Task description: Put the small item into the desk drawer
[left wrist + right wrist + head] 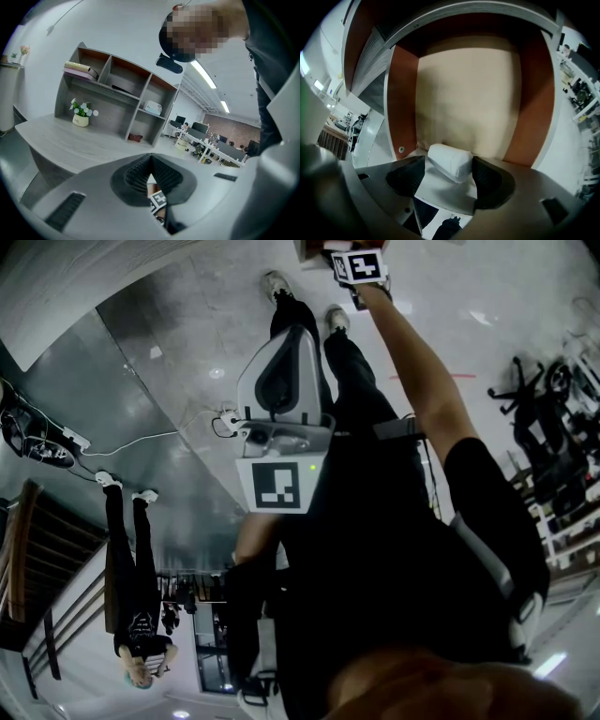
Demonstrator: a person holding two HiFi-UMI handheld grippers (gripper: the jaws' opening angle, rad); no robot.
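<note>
In the right gripper view, a small white pillow-shaped item (451,159) sits between the tips of my right gripper (449,163), which is shut on it. The item hangs over the open drawer (401,103), which has brown side walls and a pale beige bottom (468,89). The head view shows the right gripper (359,266) at the end of an outstretched arm, at the top edge of the picture. My left gripper (284,371) is held in front of the body, away from the drawer. Its ribbed pads (140,173) meet at the tip (151,159) with nothing between them.
The left gripper view shows a grey desk top (65,140) carrying a shelf unit (112,89), a small flower pot (80,117) and stacked books (79,70). A bystander in black (131,559) stands at the left. Office chairs (544,409) and a floor power strip (56,442) are nearby.
</note>
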